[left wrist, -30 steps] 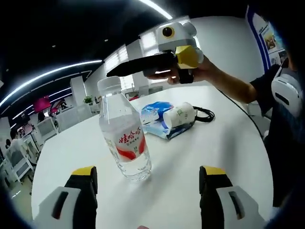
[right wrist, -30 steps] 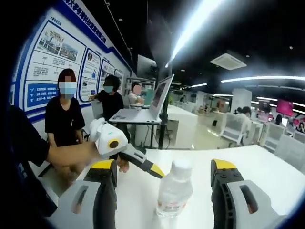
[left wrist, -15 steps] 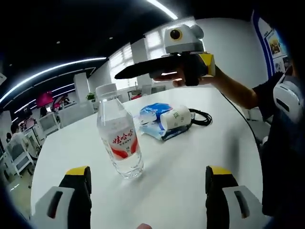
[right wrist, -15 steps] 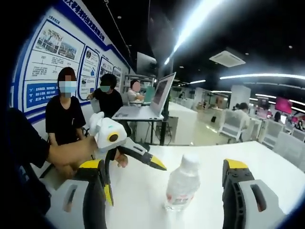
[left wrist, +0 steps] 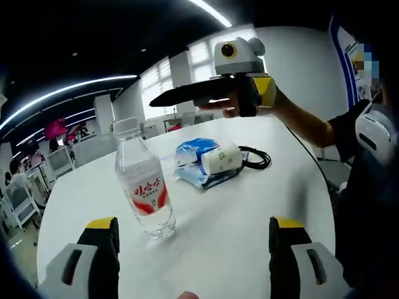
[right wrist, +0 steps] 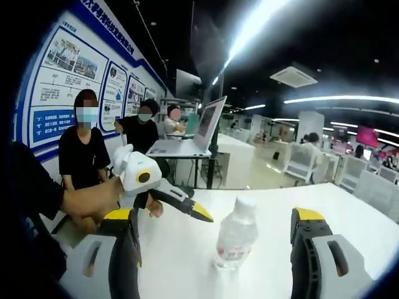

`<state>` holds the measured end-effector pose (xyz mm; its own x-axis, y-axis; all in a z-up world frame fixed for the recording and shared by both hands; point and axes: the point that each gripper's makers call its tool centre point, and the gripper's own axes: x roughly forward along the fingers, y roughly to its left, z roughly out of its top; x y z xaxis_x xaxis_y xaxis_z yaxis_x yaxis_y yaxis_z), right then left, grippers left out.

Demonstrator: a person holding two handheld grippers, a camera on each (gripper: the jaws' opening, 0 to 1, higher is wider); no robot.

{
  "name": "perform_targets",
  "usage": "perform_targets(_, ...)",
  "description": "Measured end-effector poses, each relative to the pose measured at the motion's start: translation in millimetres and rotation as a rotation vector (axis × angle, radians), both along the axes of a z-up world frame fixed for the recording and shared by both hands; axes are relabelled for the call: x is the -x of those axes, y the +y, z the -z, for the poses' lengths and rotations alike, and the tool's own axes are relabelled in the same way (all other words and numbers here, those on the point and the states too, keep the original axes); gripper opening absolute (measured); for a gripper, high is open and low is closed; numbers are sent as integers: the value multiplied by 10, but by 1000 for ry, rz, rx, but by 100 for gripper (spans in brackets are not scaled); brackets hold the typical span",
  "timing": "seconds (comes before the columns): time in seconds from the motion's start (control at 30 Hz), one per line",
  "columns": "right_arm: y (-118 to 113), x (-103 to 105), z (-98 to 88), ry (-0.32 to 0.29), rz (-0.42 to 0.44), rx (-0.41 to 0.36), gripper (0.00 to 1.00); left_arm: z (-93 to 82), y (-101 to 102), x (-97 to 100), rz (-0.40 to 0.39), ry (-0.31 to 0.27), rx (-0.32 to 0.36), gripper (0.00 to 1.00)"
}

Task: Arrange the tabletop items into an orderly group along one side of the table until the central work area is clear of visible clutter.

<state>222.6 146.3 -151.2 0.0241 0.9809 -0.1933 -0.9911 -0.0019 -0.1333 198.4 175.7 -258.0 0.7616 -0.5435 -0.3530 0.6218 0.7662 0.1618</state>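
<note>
A clear water bottle [left wrist: 143, 190] with a white cap and a red-and-white label stands upright on the white round table [left wrist: 249, 212]. It is ahead and left of my left gripper [left wrist: 193, 227], which is open and empty. Behind it lie a blue packet [left wrist: 190, 152], a paper cup [left wrist: 221, 159] on its side and a black cable [left wrist: 257, 156]. A hand holds my right gripper [left wrist: 156, 101] in the air above them. In the right gripper view the bottle [right wrist: 235, 240] stands between the wide-apart jaws of my right gripper [right wrist: 215, 221], untouched. My left gripper [right wrist: 174, 224] comes in from the left.
The table's edge curves round the left [left wrist: 47, 230]. Beyond the table, an open laptop [right wrist: 199, 134] stands on a desk with seated people [right wrist: 84, 149] near it, by a wall of posters. Office desks and chairs [right wrist: 299, 168] fill the background.
Both pairs of jaws stand a little wider apart than one second ago. The left camera has drawn back and turned, so the bottle sits further left. The bottle itself has stayed put.
</note>
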Motion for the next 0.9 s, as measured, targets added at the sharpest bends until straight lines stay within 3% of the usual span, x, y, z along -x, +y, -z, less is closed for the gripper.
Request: perform_targets(0.9, -544, -48, 36, 13, 49, -19, 93, -74, -429, 149, 31, 2, 20, 100)
